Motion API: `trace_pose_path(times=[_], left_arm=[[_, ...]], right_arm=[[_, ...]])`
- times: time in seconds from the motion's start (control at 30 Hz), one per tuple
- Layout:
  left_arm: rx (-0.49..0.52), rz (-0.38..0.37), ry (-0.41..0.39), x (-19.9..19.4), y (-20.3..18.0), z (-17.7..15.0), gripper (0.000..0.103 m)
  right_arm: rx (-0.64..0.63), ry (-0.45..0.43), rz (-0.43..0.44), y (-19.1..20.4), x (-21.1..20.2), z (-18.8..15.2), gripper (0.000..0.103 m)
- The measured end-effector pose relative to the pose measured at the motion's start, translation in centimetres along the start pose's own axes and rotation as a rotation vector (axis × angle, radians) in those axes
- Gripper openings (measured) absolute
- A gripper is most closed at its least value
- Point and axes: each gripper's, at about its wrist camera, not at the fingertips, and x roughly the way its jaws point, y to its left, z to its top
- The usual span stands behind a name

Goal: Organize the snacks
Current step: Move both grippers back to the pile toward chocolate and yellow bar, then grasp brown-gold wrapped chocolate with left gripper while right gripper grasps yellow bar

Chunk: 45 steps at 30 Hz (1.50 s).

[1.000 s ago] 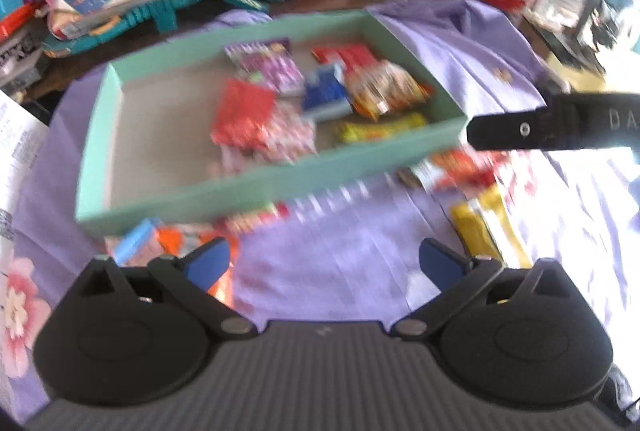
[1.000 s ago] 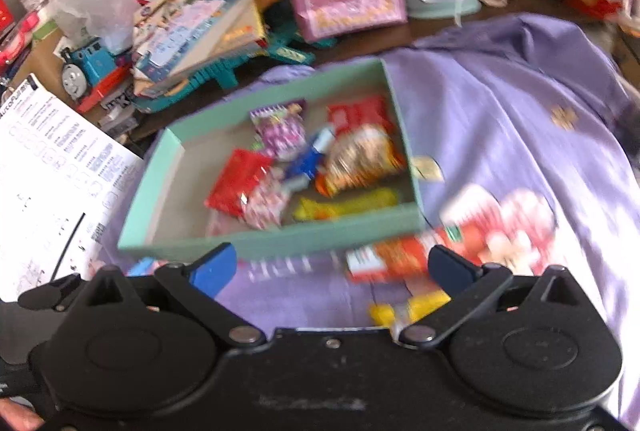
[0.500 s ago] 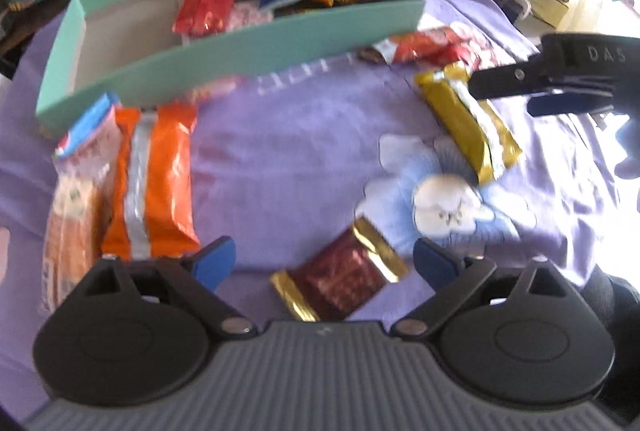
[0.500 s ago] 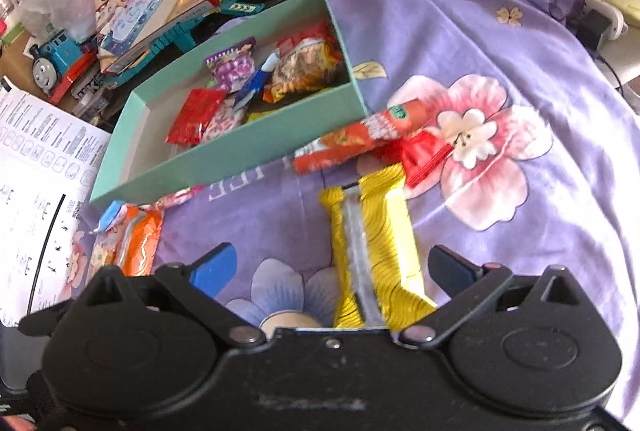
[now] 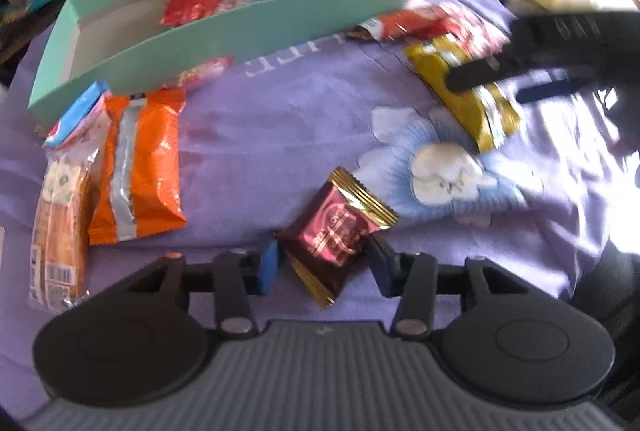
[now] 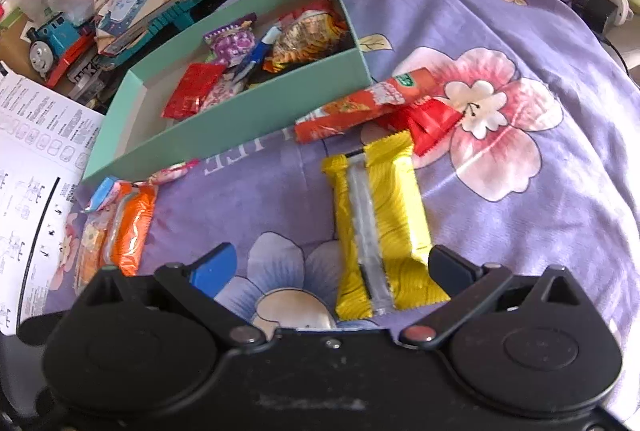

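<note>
Left wrist view, taken from left to right with the mint-green box (image 5: 224, 31) as the landmark: a pale cracker pack (image 5: 60, 199) and an orange snack packet (image 5: 140, 167) lie on the purple floral cloth (image 5: 280, 135) just in front of the box's near-left corner; further toward the camera, in front of the box's middle, a maroon-and-gold wrapped snack (image 5: 336, 231) sits between the blue pads of the left gripper (image 5: 324, 263), whose jaws are closing on it, the pads right at its edges, though a firm pinch cannot be confirmed. To the right of the box's near-right corner lie red wrappers (image 5: 412, 23) and a gold-yellow snack bar (image 5: 464, 91), with the right gripper (image 6: 324, 271) over it. In the right wrist view that gripper's jaws stand wide, the yellow bar's near end lying between them and untouched. The step in hand looks like picking up loose snacks, one per hand. Next, each gripper probably needs to finish pinching, lift clear of the cloth, and carry its snack over the box's near wall to the bare floor at its left end.
</note>
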Motion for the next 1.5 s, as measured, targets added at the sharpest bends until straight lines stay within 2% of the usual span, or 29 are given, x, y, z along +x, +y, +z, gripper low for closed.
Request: trace_pose_path(times=[0.1, 0.33, 0.6, 0.7, 0.87, 0.93, 0.97, 1.0, 1.03, 1.07, 1.1, 1.17, 1.3, 1.5], left_arm=[[-0.074, 0.019, -0.017, 0.4, 0.8, 0.8, 0.046], [-0.123, 0.057, -0.033, 1.4, 1.4, 2.7, 0.047], [-0.193, 0.095, -0.048, 1.4, 3.3, 4.0, 0.049], [-0.238, 0.105, -0.023, 2.1, 4.7, 4.2, 0.050], [-0.187, 0.116, -0.025, 2.6, 3.8, 4.5, 0.059], [-0.138, 0.141, -0.030, 2.9, 2.8, 4.6, 0.059], [-0.120, 0.146, -0.037, 2.9, 2.6, 4.5, 0.055], [-0.103, 0.141, -0.044, 2.9, 2.3, 4.4, 0.047], [-0.091, 0.132, -0.048, 2.8, 2.1, 4.4, 0.043], [-0.085, 0.125, -0.046, 2.8, 1.9, 4.4, 0.041], [-0.086, 0.119, -0.044, 2.7, 1.8, 4.5, 0.039], [-0.106, 0.110, -0.043, 2.6, 1.9, 4.6, 0.036], [-0.172, 0.066, -0.051, 1.9, 2.8, 4.6, 0.011], [-0.150, 0.067, -0.065, 1.2, 3.0, 4.4, 0.009]], right_arm=[[0.010, 0.000, -0.010, -0.4, 0.0, -0.1, 0.103], [-0.006, -0.004, -0.036, -0.5, 0.9, 0.2, 0.103], [-0.076, -0.010, -0.077, 0.5, 2.5, 0.8, 0.085], [-0.097, -0.018, -0.107, 0.9, 3.1, 0.7, 0.082], [-0.128, -0.041, -0.140, 1.6, 3.7, 0.3, 0.082], [-0.159, -0.044, -0.157, 2.1, 4.0, 0.0, 0.082], [-0.175, -0.046, -0.167, 2.3, 4.1, -0.2, 0.079], [-0.197, -0.051, -0.187, 2.6, 4.1, -0.4, 0.072], [-0.212, -0.055, -0.199, 2.8, 4.1, -0.5, 0.068], [-0.219, -0.057, -0.200, 2.8, 4.1, -0.5, 0.056], [-0.212, -0.057, -0.189, 2.7, 3.8, -0.5, 0.052], [-0.171, -0.037, -0.138, 2.3, 3.5, 0.0, 0.051], [-0.159, -0.036, -0.100, 2.6, 2.8, -0.1, 0.051], [-0.168, -0.046, -0.059, 3.4, 1.9, 0.1, 0.051]])
